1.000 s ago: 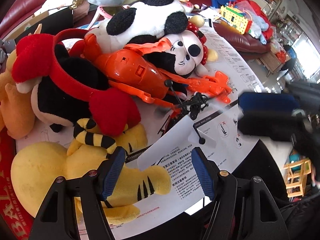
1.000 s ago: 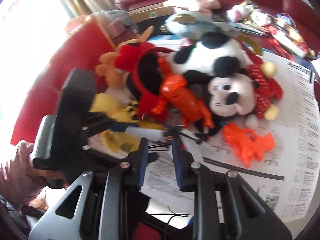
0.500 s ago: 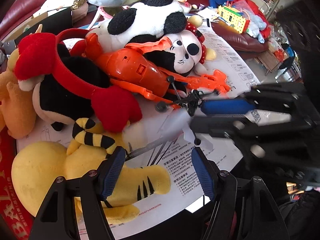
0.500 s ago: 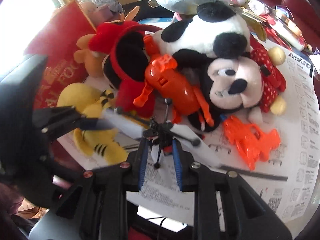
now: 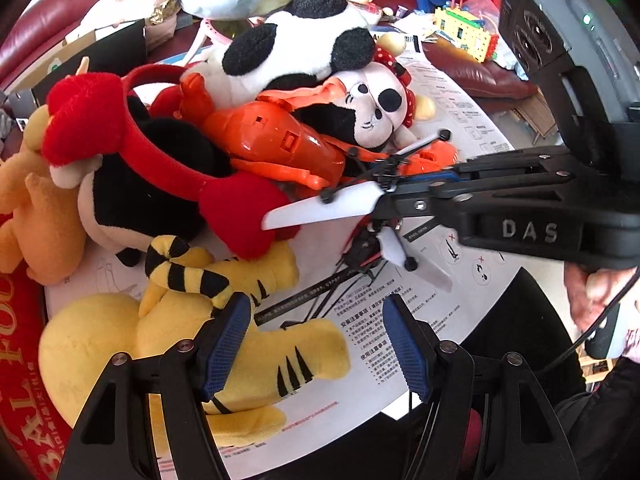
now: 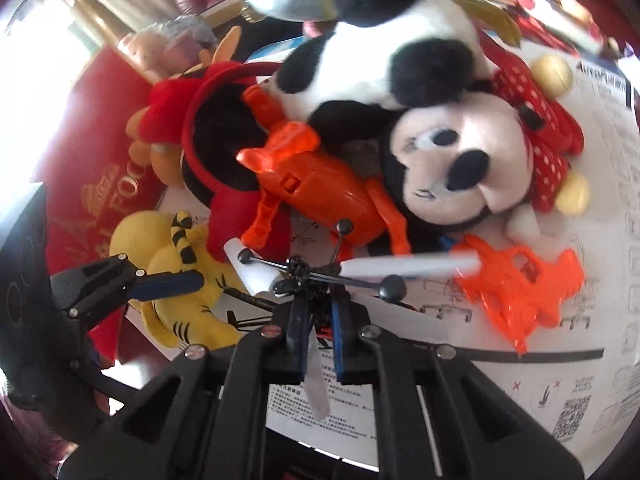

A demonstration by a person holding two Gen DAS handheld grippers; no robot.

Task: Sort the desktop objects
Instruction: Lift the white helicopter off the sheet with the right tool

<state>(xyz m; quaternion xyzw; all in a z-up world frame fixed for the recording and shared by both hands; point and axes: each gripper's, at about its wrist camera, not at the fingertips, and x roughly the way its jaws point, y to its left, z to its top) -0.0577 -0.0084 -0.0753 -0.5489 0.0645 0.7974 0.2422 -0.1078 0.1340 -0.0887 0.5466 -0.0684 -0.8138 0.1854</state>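
Observation:
A small black toy helicopter with white rotor blades lies on a printed paper sheet. My right gripper is shut on the toy helicopter at its rotor mast; it also shows in the left wrist view, reaching in from the right. My left gripper is open and empty, hovering over the yellow tiger plush; it shows in the right wrist view at left.
A pile of toys fills the table: an orange plastic toy, a Minnie plush, a black-and-white plush, a red-and-black plush. An orange plastic piece lies on the paper. A red box stands left.
My right gripper came in from the right over the paper and closed on the toy helicopter's rotor mast. My left gripper has stayed open in place.

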